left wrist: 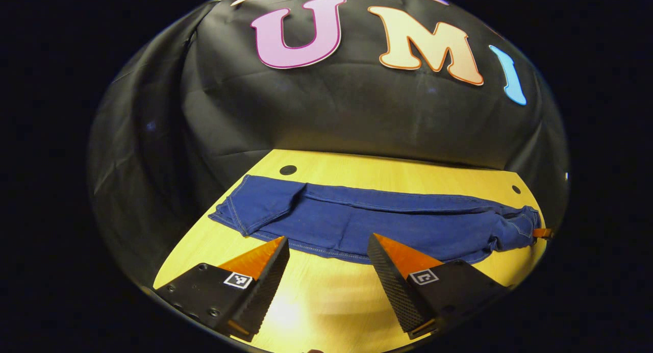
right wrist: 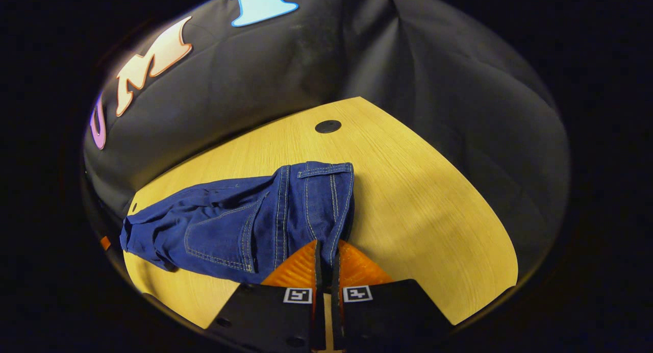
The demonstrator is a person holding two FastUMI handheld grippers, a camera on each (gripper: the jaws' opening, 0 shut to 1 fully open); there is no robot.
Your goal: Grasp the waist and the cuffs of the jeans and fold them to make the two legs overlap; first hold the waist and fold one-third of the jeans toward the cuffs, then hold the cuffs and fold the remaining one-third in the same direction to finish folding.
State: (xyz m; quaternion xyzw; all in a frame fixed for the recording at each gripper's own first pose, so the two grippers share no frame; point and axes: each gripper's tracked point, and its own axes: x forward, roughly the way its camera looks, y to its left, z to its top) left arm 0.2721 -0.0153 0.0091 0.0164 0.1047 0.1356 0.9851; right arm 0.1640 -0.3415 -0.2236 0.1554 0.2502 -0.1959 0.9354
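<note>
Up close, right gripper (right wrist: 325,251) pinches jeans (right wrist: 245,220) waist — left gripper (left wrist: 326,251) wide apart, above table (left wrist: 316,302)

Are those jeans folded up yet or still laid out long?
Laid out long: the jeans stretch full length across the table, legs overlapped. The right gripper pinches the waist edge.

Dim, warm light; glare on table (left wrist: 326,302); fisheye-warped edges

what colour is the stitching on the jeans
Light tan on the jeans, clearest near the waistband in the right gripper view.
</note>
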